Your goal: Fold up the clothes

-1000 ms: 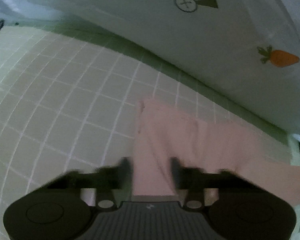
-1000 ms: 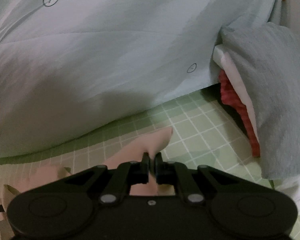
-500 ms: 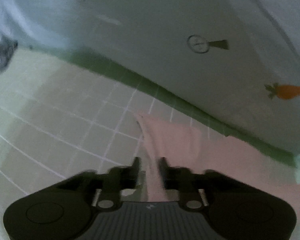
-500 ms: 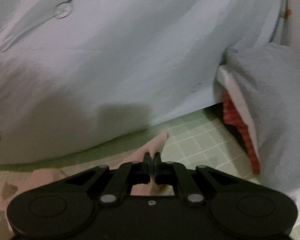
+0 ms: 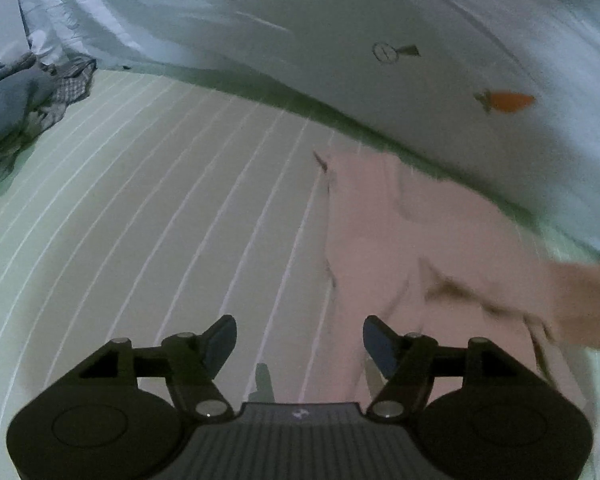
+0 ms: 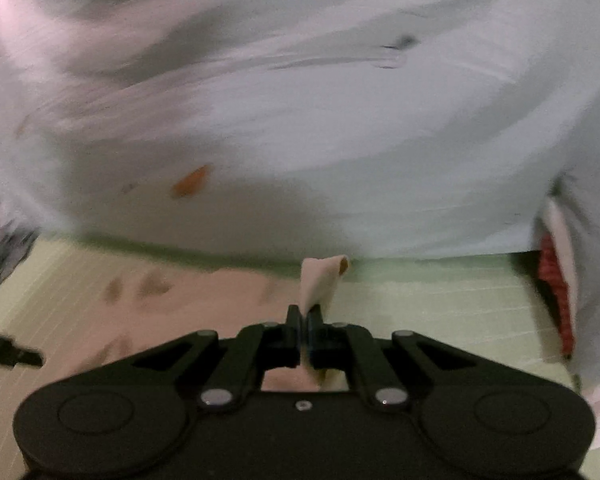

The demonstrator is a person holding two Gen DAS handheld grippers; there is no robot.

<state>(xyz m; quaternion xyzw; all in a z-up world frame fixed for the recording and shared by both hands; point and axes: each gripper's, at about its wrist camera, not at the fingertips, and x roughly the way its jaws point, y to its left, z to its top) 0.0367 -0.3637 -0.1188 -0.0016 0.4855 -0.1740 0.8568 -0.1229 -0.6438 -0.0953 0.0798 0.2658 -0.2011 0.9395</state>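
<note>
A pale pink garment (image 5: 412, 248) lies on the green checked bed sheet (image 5: 160, 208), to the right in the left wrist view. My left gripper (image 5: 300, 340) is open and empty, hovering above the sheet by the garment's left edge. My right gripper (image 6: 305, 320) is shut on a corner of the pink garment (image 6: 320, 280); the cloth sticks up between the fingers and the rest spreads to the left (image 6: 172, 304). The view is blurred by motion.
A pale blue duvet with carrot prints (image 5: 420, 40) is bunched along the far side. A heap of grey and checked clothes (image 5: 24, 100) lies at far left. A stack of grey, white and red folded items (image 6: 560, 272) stands at the right.
My left gripper has opened and let go of the pink garment, which now lies flatter on the sheet. My right gripper, still shut on its corner, has swung left.
</note>
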